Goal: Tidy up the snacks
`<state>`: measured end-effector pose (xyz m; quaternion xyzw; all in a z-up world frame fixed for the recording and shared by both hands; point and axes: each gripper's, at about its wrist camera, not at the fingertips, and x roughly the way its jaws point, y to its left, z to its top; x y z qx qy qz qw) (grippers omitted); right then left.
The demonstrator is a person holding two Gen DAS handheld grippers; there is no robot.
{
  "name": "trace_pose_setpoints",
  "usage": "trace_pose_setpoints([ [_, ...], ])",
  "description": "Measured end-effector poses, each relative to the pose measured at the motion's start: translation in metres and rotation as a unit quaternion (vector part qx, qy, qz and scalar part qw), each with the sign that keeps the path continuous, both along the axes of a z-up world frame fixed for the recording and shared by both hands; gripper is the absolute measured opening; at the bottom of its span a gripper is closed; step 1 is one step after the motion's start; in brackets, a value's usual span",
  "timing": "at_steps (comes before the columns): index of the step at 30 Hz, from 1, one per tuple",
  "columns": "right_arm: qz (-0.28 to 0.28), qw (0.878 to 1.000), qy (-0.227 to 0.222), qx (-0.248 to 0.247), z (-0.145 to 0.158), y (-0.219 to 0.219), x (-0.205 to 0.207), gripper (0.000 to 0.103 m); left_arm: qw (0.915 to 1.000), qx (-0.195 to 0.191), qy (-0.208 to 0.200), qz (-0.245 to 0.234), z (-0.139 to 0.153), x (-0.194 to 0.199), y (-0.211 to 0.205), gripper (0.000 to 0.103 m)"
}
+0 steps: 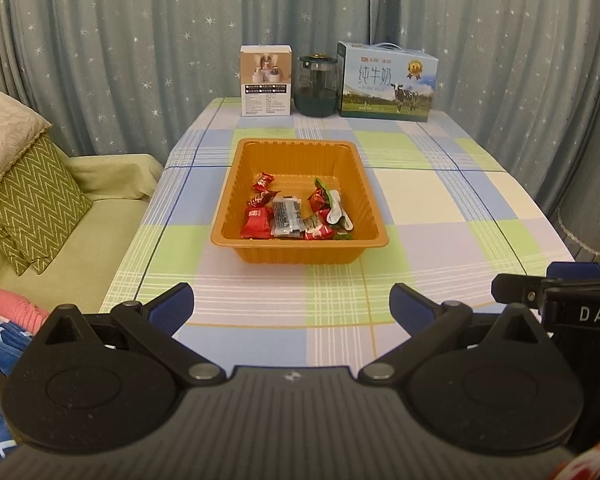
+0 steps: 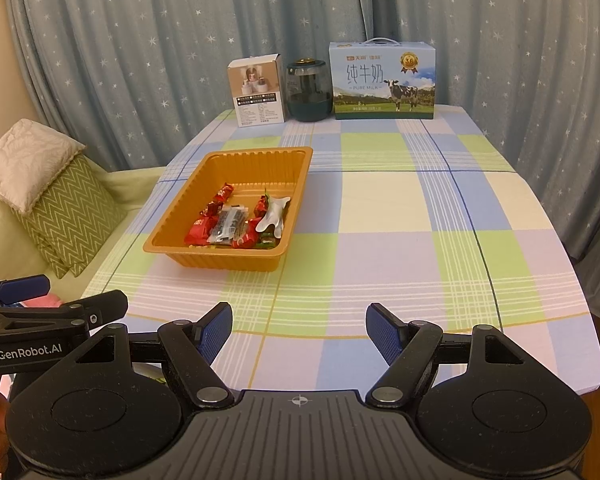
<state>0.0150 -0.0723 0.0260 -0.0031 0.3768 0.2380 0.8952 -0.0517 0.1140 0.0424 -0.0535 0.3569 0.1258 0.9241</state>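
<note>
I hold both sets of jaws apart and empty over the near edge of the desk [image 2: 380,208]: the left gripper [image 1: 291,308] faces the tray [image 1: 300,150] straight ahead, the right gripper [image 2: 299,334] has it ahead and to its left. The snacks [image 1: 296,214] already lie bunched in the tray's near half, so I judge little remains; any tidying should come from above, clear of the wall. Far beyond the jaws stand a small box [image 1: 265,80], a jar [image 1: 316,86] and a milk carton [image 1: 386,80], well out of the way.

Cloth right of and in front of the orange tray [image 2: 226,258] lies bare, free passage. Behind tray: small carton [image 2: 256,90], dark jar [image 2: 309,91], milk box [image 2: 382,80] block far edge.
</note>
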Motion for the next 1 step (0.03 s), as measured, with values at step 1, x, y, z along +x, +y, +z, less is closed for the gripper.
trace_pose_setpoints([
  [1,0.000,1.000,0.000,0.000,0.0000,-0.0002,-0.0001,0.074,1.0000,0.000,0.000,0.003,-0.0005,0.0003,0.0007,0.103],
])
